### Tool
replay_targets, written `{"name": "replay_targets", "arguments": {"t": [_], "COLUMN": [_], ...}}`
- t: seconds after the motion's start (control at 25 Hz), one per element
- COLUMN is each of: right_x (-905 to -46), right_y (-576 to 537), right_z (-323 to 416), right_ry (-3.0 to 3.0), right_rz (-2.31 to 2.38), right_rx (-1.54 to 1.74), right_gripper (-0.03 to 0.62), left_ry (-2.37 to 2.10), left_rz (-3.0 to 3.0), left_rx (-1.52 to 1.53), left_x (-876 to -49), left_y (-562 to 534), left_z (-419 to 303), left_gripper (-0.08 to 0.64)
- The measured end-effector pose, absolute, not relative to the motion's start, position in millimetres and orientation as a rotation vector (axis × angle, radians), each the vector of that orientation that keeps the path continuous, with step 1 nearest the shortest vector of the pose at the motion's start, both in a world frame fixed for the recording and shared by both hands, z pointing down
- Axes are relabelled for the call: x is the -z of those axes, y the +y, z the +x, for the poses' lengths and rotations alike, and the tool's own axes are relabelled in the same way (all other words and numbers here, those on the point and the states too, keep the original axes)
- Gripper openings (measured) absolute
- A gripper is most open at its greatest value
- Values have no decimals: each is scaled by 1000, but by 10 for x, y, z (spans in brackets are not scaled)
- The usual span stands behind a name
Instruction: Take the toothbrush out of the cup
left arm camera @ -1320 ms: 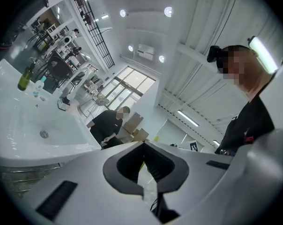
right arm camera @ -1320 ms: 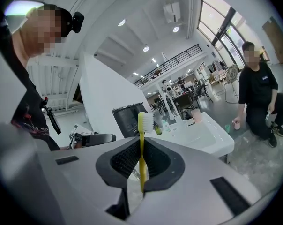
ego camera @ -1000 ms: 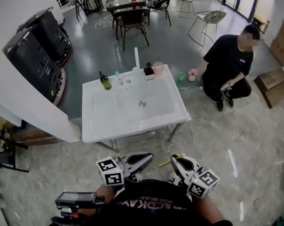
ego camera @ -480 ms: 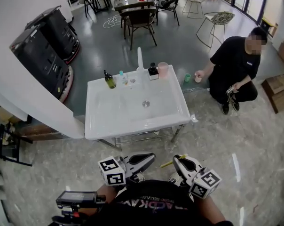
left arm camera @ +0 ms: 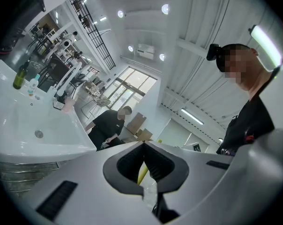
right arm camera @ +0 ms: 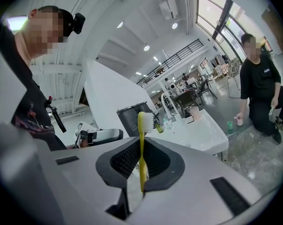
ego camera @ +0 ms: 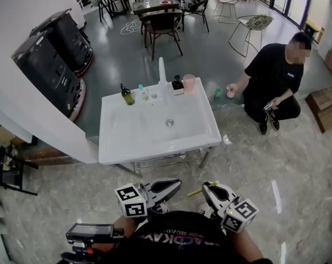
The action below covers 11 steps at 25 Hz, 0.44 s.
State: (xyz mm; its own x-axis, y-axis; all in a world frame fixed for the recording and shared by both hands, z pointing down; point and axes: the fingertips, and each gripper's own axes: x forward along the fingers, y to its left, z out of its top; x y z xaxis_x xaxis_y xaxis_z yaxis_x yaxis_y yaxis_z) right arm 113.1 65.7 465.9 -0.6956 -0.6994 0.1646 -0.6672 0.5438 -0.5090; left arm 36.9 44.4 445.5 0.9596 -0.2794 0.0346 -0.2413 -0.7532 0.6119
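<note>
While both grippers hang close to my operator's body, off the near edge of the white sink table [ego camera: 116, 147], I read the right gripper [ego camera: 206, 186] as clamped on the yellow toothbrush [ego camera: 201, 190]. In the right gripper view the toothbrush [right arm camera: 141, 144] stands upright between the closed pads, with its white bristle head above the jaw tips and its handle running down into the gap. From the head view its handle pokes out sideways toward the left gripper [ego camera: 176, 183], the two apart. In the left gripper view that gripper [left arm camera: 144, 145] has its jaws pressed together at the tips with nothing pinched; a yellow streak shows behind the gap.

The pink cup [ego camera: 189, 83] sits on the table's far edge toward the far right corner, just beside a dark box [ego camera: 178, 86] and the faucet [ego camera: 162, 70]. A dark bottle [ego camera: 124, 94] stands along the far edge toward the left corner. A person in black [ego camera: 273, 73] crouches on the floor past the far right corner.
</note>
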Motion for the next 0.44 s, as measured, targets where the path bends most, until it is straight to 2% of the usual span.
{"name": "replay_targets", "arguments": {"t": [0.44], "right_x": [-4657], "right_y": [718], "right_z": [1130], "right_ry": [2701], "right_rz": [-1209], "right_rx": [866], "right_gripper": [28], "left_ry": [-346], "left_rz": [2459], "left_rx": [82], "left_x": [-4428], "left_y": [494], "left_z": [389], "left_gripper": [8]}}
